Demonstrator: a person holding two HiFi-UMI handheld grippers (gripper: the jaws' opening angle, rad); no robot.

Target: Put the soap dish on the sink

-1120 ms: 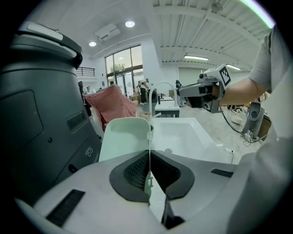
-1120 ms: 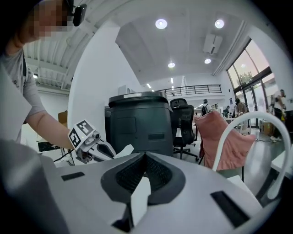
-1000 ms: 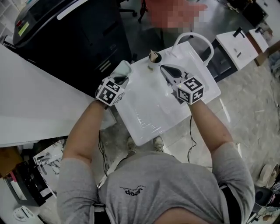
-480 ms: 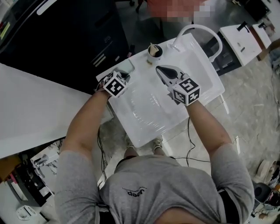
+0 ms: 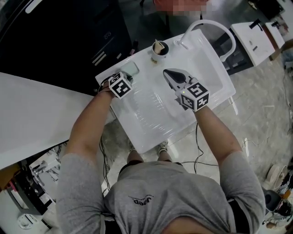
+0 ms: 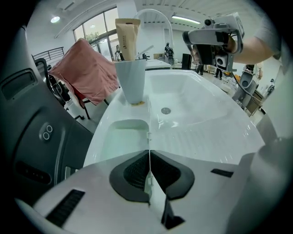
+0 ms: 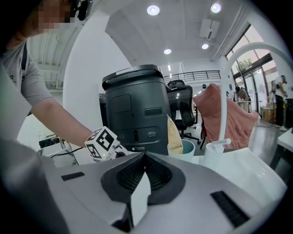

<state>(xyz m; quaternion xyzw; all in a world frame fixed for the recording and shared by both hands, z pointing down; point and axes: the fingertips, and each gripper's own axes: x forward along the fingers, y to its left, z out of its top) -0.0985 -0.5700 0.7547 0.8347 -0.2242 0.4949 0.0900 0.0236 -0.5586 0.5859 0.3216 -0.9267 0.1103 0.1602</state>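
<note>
The pale green soap dish (image 5: 130, 69) (image 6: 124, 137) lies low on the back left rim of the white sink (image 5: 151, 116) (image 6: 197, 119), just short of a cup holding a toothpaste tube (image 5: 159, 48) (image 6: 130, 80). My left gripper (image 5: 127, 77) (image 6: 149, 153) is shut on the dish's thin right wall. Whether the dish rests on the rim I cannot tell. My right gripper (image 5: 166, 71) (image 7: 144, 155) hangs over the basin, shut, with nothing in it.
A curved white faucet (image 5: 219, 27) (image 6: 155, 13) rises at the sink's far end. A big black machine (image 5: 68, 36) (image 7: 135, 109) stands behind the sink, a white table (image 5: 32, 114) to the left. A pink cloth (image 6: 87, 71) hangs over a chair.
My left gripper has come down with the soap dish from above the sink's edge to its back left rim. The right gripper has sunk a little over the basin.
</note>
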